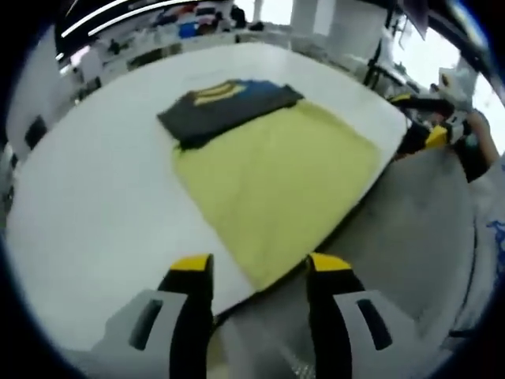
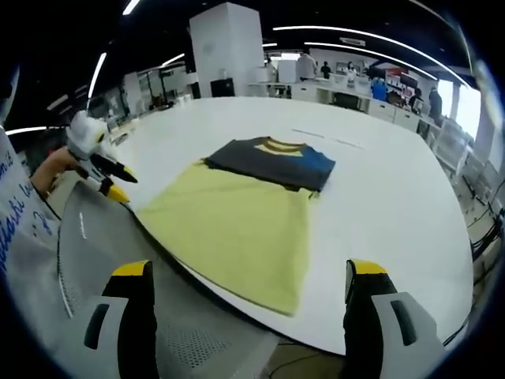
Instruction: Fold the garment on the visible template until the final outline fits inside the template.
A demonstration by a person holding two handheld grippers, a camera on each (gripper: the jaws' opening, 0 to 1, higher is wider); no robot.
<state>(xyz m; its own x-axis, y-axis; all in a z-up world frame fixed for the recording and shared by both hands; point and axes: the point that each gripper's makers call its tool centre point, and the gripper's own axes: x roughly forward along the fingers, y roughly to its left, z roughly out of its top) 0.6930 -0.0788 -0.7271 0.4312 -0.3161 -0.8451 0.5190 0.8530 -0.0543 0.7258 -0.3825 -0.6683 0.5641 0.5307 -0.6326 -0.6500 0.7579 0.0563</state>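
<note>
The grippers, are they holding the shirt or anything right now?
No, nothing is held. The left gripper and the right gripper both hang open, off the table's near edge. The folded shirt lies untouched on the yellow template.

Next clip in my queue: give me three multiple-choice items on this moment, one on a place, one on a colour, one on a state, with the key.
1. Where does the dark garment lie?
A. on the far end of the yellow template
B. on the floor
C. in the right claw

2. What colour are the tips of the right claw?
A. red
B. yellow
C. green

3. How does the left claw stand?
A. shut on the garment
B. shut on the template
C. open, holding nothing

Key: 1 A, the garment overlaps the template's far edge on the white table; 2 B, both jaw tips are yellow; 3 C, the jaws stand wide apart above the template's near corner.
</note>
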